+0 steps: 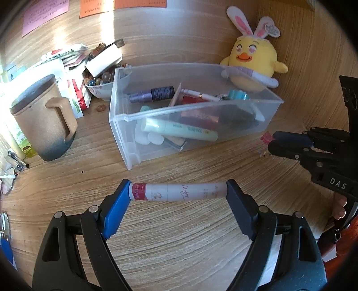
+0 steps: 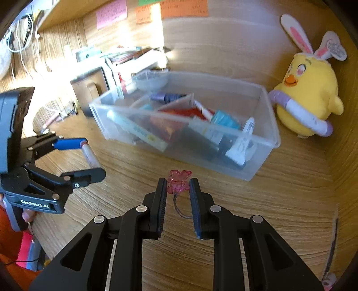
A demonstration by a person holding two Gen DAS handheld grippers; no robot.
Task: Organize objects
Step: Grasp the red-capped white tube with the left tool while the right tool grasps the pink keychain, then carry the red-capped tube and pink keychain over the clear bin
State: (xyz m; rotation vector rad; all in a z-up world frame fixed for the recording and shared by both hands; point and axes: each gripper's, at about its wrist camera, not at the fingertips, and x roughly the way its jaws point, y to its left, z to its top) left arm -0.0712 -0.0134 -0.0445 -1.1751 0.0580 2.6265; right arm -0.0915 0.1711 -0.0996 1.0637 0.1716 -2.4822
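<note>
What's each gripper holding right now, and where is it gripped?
Left gripper clamps a cosmetic tube endwise, by its two ends. Right gripper pinches a pink charm by its sides.

Upper frame edge crops the paper notes (image 1: pixel 44 15); I can't read their print, and the bin's contents (image 2: pixel 179 129) blur.

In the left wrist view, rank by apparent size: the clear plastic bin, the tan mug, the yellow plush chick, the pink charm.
1. Clear plastic bin
2. Tan mug
3. Yellow plush chick, close to the mug, so unsure
4. Pink charm
</note>
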